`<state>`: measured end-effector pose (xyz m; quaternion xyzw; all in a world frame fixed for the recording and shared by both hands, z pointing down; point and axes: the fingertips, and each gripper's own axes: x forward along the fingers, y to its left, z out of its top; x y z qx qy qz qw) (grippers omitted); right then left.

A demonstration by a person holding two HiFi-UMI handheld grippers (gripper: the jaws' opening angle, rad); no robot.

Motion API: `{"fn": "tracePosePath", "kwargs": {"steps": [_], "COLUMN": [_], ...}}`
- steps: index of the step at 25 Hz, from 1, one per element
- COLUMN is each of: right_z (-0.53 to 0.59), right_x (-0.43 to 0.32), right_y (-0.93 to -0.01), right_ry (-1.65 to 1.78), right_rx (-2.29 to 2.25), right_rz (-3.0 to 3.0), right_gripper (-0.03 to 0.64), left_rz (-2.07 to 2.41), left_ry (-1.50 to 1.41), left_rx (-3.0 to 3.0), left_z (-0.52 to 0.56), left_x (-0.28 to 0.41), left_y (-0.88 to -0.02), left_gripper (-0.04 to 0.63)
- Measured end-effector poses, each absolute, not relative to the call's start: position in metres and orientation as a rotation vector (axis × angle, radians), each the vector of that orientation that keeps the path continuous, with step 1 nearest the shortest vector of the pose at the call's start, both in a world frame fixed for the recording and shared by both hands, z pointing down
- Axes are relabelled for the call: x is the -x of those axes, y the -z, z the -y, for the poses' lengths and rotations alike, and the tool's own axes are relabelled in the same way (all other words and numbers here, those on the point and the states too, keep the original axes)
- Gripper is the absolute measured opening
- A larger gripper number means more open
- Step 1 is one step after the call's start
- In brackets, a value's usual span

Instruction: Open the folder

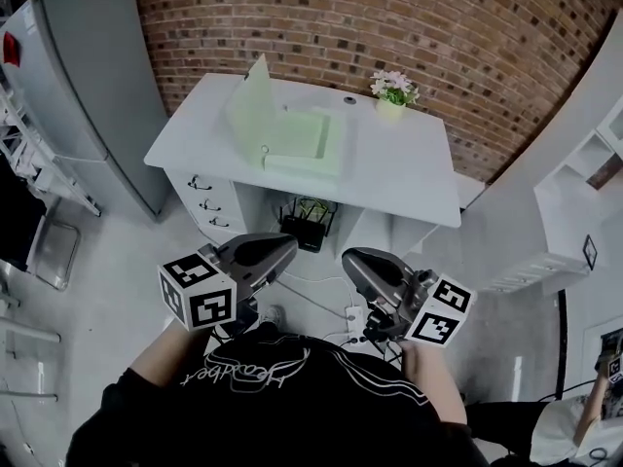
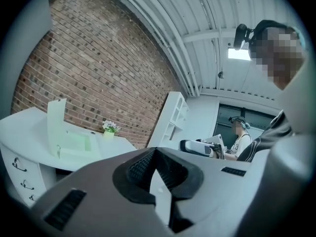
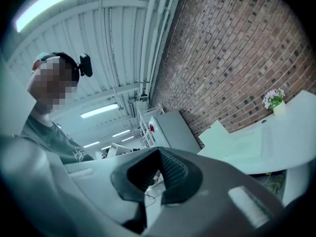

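On the far white desk [image 1: 409, 168], against the brick wall [image 1: 409, 17]: the pale green folder [image 1: 292, 134], already open. Lies left of the desk's middle, one cover flat on the top, the other standing up along the left edge, leaning slightly. Right of it, at the desk's far edge and well apart: a small pot of pale flowers [image 1: 393, 92]. Below the desktop, drawers [image 1: 202, 197] with dark handles at left and a dark wire basket [image 1: 310, 222] in the knee space. Left of the desk, a tall grey cabinet [image 1: 88, 76]; right of it, white shelving [image 1: 574, 202].

Near, well short of the desk: left gripper [image 1: 290, 245] and right gripper [image 1: 348, 258], side by side over the floor, tips angled toward each other, touching nothing.

In the left gripper view: left gripper [image 2: 155, 150] closed, black ribbed pads meeting tip to tip, nothing between them; folder [image 2: 56, 120] far off at left with its cover up; another person [image 2: 240, 135] far off at right.

In the right gripper view: right gripper [image 3: 158, 150] likewise closed at the tips and empty, only floor showing through the hollow behind the pads; folder [image 3: 219, 135] far off at right on the desk.
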<state>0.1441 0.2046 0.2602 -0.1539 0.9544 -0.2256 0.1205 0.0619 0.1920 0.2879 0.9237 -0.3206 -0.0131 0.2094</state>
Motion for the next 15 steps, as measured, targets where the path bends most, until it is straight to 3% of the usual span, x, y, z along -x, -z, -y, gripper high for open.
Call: {"fn": "tracePosePath", "kwargs": {"steps": [15], "right_z": [-0.232], "right_x": [-0.140], "right_y": [-0.247], "right_ry": [0.694], "right_rx": [0.389], "right_rz": [-2.780], "right_gripper": [0.002], "left_rz": [0.871], "left_ry": [0.056], "left_rx": [-2.598], "left_z": [-0.219], "left_x": [-0.061], "left_y": [-0.265], "left_gripper": [0.003]}}
